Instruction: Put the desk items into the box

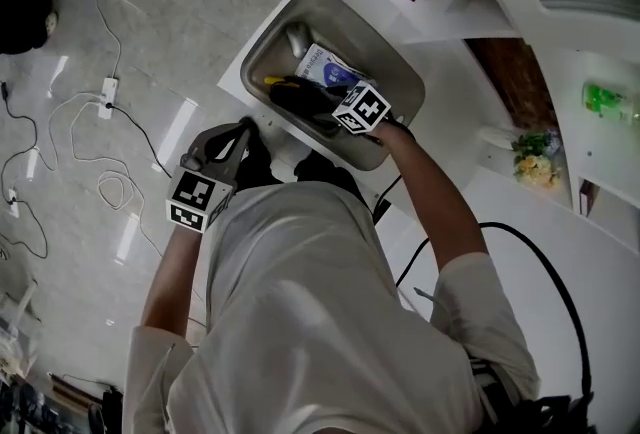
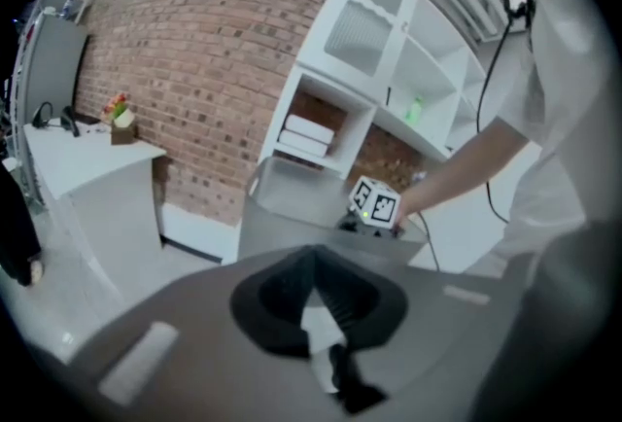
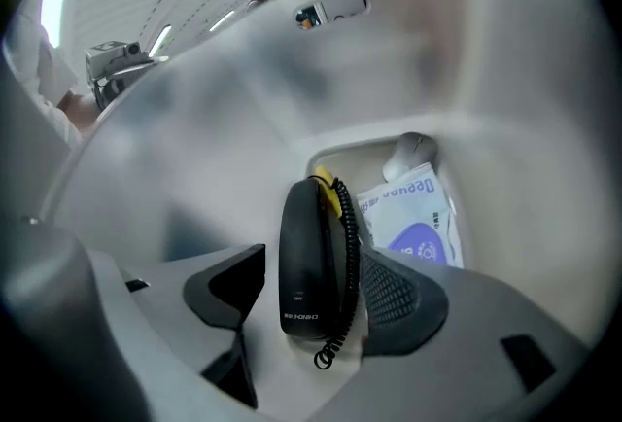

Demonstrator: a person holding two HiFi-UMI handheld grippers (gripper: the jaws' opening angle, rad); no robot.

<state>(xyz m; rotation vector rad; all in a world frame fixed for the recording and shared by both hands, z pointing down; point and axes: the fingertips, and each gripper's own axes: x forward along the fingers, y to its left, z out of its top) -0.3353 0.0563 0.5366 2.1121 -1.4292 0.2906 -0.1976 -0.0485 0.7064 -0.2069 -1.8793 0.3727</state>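
The grey box (image 1: 390, 52) walls in the right claw (image 3: 317, 266), leaving room only upward. Its jaws stand apart around the black handset (image 3: 309, 206), whose long axis runs away along them, with a printed packet (image 3: 420, 216) just right. The left claw (image 2: 313, 266), closed and empty, hangs well left.

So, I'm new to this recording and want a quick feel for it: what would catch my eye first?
The black phone handset with its coiled cord stands out, sitting between the parted jaws of the right gripper inside the grey box, beside a blue-and-white packet. The left gripper hangs shut and empty outside the box.
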